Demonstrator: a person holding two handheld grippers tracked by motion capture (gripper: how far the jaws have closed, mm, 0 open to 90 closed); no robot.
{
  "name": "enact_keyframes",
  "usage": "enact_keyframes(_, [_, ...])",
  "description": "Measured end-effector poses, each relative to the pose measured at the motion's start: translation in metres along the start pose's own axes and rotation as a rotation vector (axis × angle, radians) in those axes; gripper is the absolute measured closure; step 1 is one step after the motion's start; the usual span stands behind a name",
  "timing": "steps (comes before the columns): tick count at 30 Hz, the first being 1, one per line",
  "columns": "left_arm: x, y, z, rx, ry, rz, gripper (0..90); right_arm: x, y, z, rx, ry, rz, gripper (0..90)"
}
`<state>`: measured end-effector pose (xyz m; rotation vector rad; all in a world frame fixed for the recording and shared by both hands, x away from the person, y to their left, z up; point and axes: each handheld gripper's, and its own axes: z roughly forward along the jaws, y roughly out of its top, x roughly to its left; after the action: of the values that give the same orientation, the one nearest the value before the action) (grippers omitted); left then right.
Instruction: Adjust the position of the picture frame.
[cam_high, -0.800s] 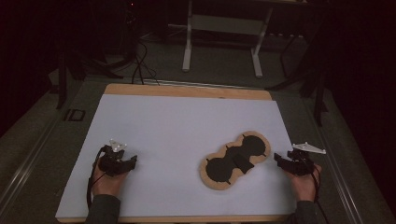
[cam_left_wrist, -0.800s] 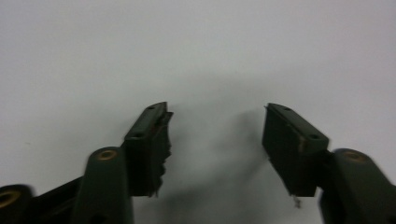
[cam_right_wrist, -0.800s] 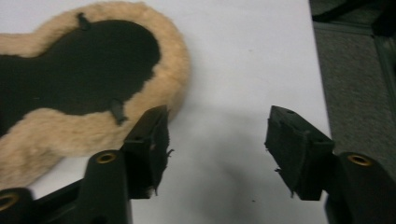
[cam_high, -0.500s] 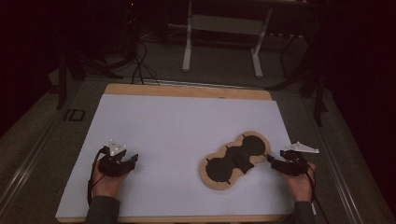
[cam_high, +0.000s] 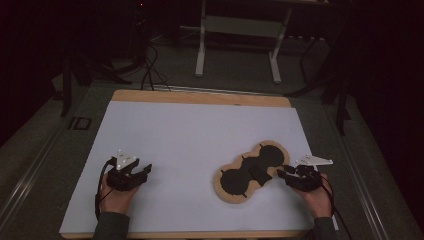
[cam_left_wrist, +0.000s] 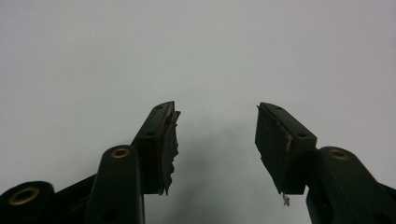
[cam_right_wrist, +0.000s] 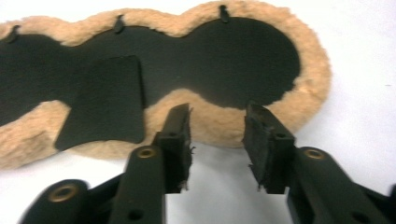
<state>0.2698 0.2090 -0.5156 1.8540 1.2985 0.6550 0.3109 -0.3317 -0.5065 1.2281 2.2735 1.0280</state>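
Both jaws of the right hand-held gripper (cam_right_wrist: 217, 122) stand apart, now nearer the fleece-edged pad (cam_right_wrist: 261, 65), ready to grasp.

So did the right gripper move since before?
Yes. The right gripper has slid left, toward the fleece-edged black pad; its open jaws now reach the pad's fuzzy rim, where a gap showed before.

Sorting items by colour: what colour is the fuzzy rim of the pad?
Tan, around a black centre; the pad's rim shows best in the right gripper view.
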Motion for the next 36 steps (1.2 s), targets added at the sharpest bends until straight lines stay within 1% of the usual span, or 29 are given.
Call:
enact_keyframes(1, [0.001,0.000,-0.001,-0.009,0.004,0.003,50.3,0.001,0.000,0.000,0.001,0.014,-0.005,71.4])
enact_keyframes(2, [0.001,0.000,-0.002,-0.021,0.009,0.005,50.9,0.001,0.000,0.000,0.003,0.021,-0.008,73.5])
enact_keyframes(4, [0.002,-0.001,-0.003,-0.025,0.011,0.002,51.1,0.002,-0.001,0.001,0.007,0.035,-0.009,75.8])
enact_keyframes(5, [0.002,-0.001,-0.003,-0.026,0.012,-0.001,51.1,0.002,-0.001,0.001,0.007,0.035,-0.009,75.8])
enact_keyframes(6, [0.002,-0.001,-0.003,-0.027,0.008,-0.012,51.2,0.002,-0.001,0.001,0.009,0.046,-0.012,78.6])
enact_keyframes(7, [0.002,-0.001,-0.003,-0.027,0.008,-0.012,51.1,0.002,-0.001,0.001,0.009,0.046,-0.012,78.6])
enact_keyframes(8, [0.002,-0.001,-0.002,-0.026,0.007,-0.016,51.1,0.004,-0.001,0.001,0.012,0.054,-0.024,81.8])
enact_keyframes(11, [0.003,-0.001,-0.002,-0.021,0.003,-0.019,51.2,0.005,-0.002,0.001,0.020,0.064,-0.043,85.8])
enact_keyframes(13, [0.003,-0.001,-0.002,-0.022,0.000,-0.020,51.3,0.005,-0.002,0.001,0.026,0.067,-0.047,86.8])
enact_keyframes(14, [0.002,-0.001,-0.003,-0.022,-0.001,-0.021,53.1,0.006,-0.002,0.002,0.039,0.074,-0.056,87.0])
enact_keyframes(16, [0.002,-0.001,-0.003,-0.018,-0.002,-0.021,54.0,0.007,-0.002,0.003,0.046,0.075,-0.058,87.0])
enact_keyframes(18, [0.001,-0.001,-0.002,-0.009,-0.005,-0.020,57.0,0.009,-0.003,0.007,0.068,0.084,-0.075,87.1])
enact_keyframes(19, [0.001,-0.001,-0.002,-0.007,-0.011,-0.018,57.0,0.009,-0.003,0.007,0.068,0.084,-0.075,87.1])
enact_keyframes(22, [0.000,0.000,-0.003,-0.013,-0.026,-0.016,58.1,0.009,-0.004,0.009,0.090,0.096,-0.084,87.1])
enact_keyframes(25, [0.000,0.000,-0.003,-0.018,-0.036,-0.022,57.7,0.009,-0.005,0.012,0.111,0.085,-0.073,86.9])
enact_keyframes(27, [0.000,0.000,-0.003,-0.018,-0.043,-0.031,57.6,0.008,-0.005,0.013,0.115,0.082,-0.070,86.9])
enact_keyframes(30, [0.000,0.000,-0.003,-0.024,-0.054,-0.038,57.2,0.009,-0.006,0.014,0.123,0.088,-0.069,86.9])
enact_keyframes(32, [0.000,0.000,-0.004,-0.031,-0.051,-0.029,56.3,0.011,-0.006,0.018,0.139,0.092,-0.081,86.9])
enact_keyframes(36, [-0.003,0.001,-0.004,-0.029,-0.051,-0.013,56.1,0.011,-0.006,0.019,0.141,0.098,-0.080,86.3])
